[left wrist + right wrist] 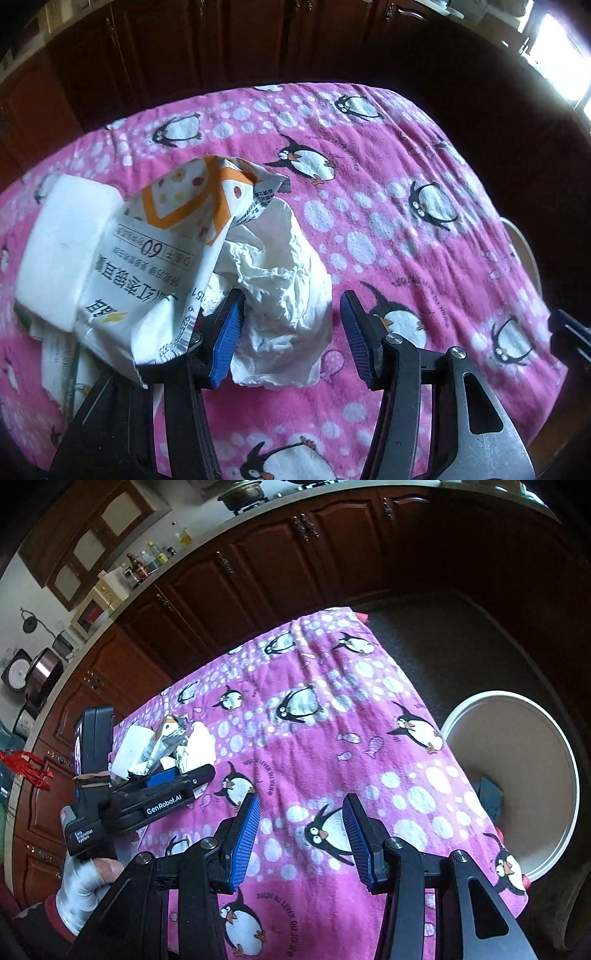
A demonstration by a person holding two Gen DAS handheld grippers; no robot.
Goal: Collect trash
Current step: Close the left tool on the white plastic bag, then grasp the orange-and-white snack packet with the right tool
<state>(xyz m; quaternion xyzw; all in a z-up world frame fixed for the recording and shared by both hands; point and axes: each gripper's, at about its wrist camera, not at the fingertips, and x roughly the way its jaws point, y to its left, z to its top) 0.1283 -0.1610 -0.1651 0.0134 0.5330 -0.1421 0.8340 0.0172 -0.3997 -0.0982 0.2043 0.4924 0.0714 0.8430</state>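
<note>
A crumpled white tissue (280,295) lies on the pink penguin tablecloth (406,155). My left gripper (291,321) is open around it, the left pad (227,339) touching its side. A white and orange printed wrapper (162,258) leans over a white foam block (62,251) just left of the tissue. In the right wrist view the same pile (173,746) sits at the table's left with the left gripper (184,775) at it. My right gripper (301,834) is open and empty above the cloth near the front edge.
A white bin (517,775) stands on the floor right of the table, with something blue inside. More paper scraps (59,369) lie at the table's left edge. Dark wooden cabinets (258,565) run behind the table.
</note>
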